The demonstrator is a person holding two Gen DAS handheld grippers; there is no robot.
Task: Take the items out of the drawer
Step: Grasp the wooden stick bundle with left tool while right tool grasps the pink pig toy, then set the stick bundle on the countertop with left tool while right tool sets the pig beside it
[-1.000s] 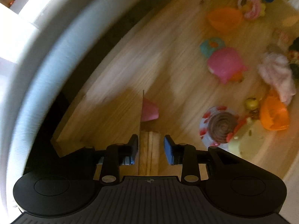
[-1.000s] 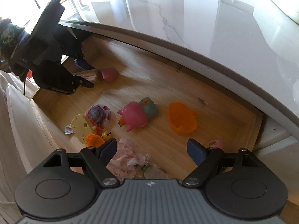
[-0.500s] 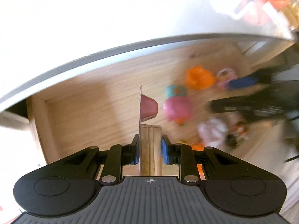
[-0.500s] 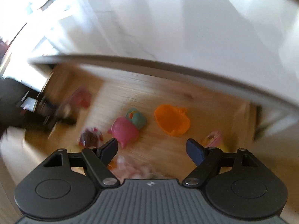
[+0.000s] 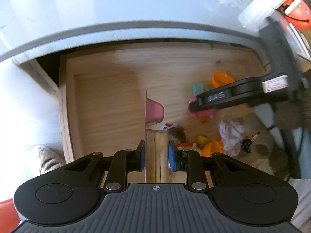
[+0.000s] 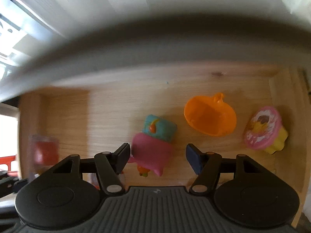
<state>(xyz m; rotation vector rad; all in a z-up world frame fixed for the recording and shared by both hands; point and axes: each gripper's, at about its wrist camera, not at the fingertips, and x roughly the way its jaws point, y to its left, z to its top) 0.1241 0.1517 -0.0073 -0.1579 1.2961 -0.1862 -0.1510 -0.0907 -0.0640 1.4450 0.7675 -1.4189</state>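
Observation:
The wooden drawer (image 5: 101,89) stands pulled out under a white countertop. My left gripper (image 5: 156,151) is shut on a pink-topped, wooden-handled item on a card (image 5: 155,145) and holds it above the drawer floor. My right gripper (image 6: 157,155) points down into the drawer, and its jaws are closing around a pink toy (image 6: 151,151). The left pad is near the toy and a gap shows at the right pad. A teal toy (image 6: 159,128) lies against the pink one. In the left wrist view the right gripper's black body (image 5: 223,97) covers most of the pink toy.
An orange cup (image 6: 210,118) and a round pink-and-yellow toy (image 6: 262,130) lie to the right. Near the drawer's front sit a crumpled cloth (image 5: 231,134), a brown cupcake toy (image 5: 176,134) and small yellow and orange pieces. The countertop edge (image 5: 136,33) overhangs the back.
My left gripper shut on the pink-topped item and lifted it while rolling. The right gripper dropped into the drawer over the pink toy and its jaws narrowed.

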